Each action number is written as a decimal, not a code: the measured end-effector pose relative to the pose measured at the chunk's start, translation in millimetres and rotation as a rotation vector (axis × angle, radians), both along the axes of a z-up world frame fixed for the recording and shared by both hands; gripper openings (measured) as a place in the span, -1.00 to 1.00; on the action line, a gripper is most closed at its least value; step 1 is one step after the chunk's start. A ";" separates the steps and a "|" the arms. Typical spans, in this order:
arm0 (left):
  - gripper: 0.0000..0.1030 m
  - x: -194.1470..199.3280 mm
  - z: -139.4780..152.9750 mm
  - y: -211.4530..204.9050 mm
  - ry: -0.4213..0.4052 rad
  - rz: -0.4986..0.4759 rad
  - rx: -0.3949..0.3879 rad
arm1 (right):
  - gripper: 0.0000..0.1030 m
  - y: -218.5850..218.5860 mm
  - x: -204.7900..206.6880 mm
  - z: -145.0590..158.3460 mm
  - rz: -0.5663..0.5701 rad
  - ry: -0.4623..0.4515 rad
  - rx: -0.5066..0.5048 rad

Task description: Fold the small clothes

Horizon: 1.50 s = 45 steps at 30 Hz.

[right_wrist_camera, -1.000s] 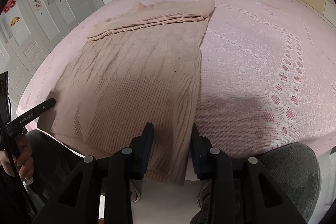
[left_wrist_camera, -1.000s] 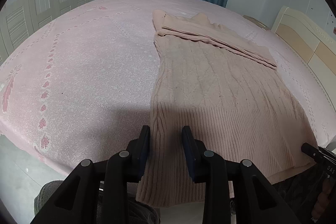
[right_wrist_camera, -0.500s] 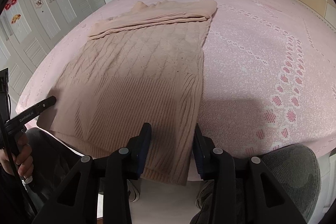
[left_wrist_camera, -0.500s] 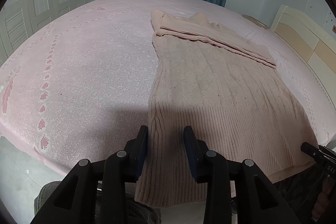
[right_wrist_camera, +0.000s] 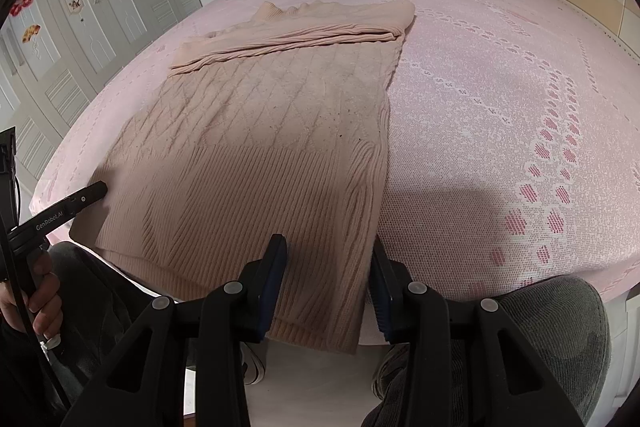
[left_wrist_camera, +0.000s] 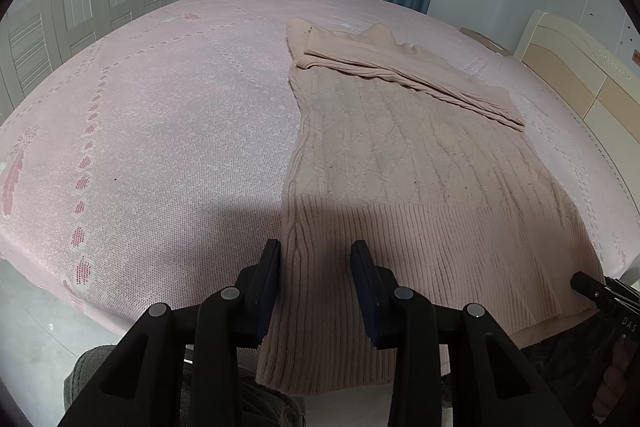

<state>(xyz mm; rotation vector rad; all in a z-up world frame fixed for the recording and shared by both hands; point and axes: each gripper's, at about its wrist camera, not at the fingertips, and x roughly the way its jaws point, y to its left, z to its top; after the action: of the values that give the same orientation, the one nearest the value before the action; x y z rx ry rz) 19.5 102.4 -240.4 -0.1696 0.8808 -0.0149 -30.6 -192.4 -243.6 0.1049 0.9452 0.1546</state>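
Covering most of the scene, the pink bed (left_wrist_camera: 160, 131) carries a beige knitted sweater (left_wrist_camera: 400, 163) laid flat, its ribbed hem hanging over the near edge and its sleeves already folded across the chest toward the far side. Folding the body looks still undone. The left gripper (left_wrist_camera: 316, 279) straddles the hem's left corner and the right gripper (right_wrist_camera: 328, 279) its right corner; both pairs of fingers stand partly open, the knit between them, apparently not yet pinched.

Sweater (left_wrist_camera: 400, 163) hem hidden behind fingers (left_wrist_camera: 270, 275); headboard (left_wrist_camera: 592, 75) cut off.
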 end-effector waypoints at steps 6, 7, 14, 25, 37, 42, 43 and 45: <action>-0.32 0.1 0.0 -0.3 0.000 -0.001 -0.001 | -0.19 2.0 -0.3 -0.2 0.005 -0.003 -0.010; -0.31 0.0 0.1 -0.2 0.000 -0.002 0.000 | -0.19 1.9 -0.3 -0.2 0.007 -0.003 -0.012; -0.29 -0.7 0.6 -0.1 -0.001 -0.006 0.001 | -0.16 2.4 -0.2 -0.6 0.009 -0.004 -0.015; -0.25 -1.4 1.3 -1.1 -0.002 -0.011 0.005 | -0.16 3.1 -0.5 -0.7 0.009 -0.005 -0.018; -0.19 -6.3 2.1 0.4 0.005 -0.022 -0.003 | -0.16 3.5 -0.9 -0.6 0.008 -0.005 -0.018; -0.18 -10.0 2.3 2.1 0.009 -0.023 -0.014 | -0.16 2.8 -1.3 -0.8 0.006 -0.005 -0.014; -0.18 -9.6 2.0 1.9 0.011 -0.023 -0.011 | -0.16 2.9 -1.8 -0.8 0.005 -0.006 -0.014; -0.26 -9.7 2.4 1.3 0.010 -0.023 -0.001 | -0.26 3.1 -2.7 -0.6 -0.008 -0.010 -0.039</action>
<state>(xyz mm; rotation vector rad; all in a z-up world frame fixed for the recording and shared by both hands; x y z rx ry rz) 9.8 103.7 -238.0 -0.1608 0.8930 -0.0360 -33.3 -189.3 -244.2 0.0722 0.9376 0.1293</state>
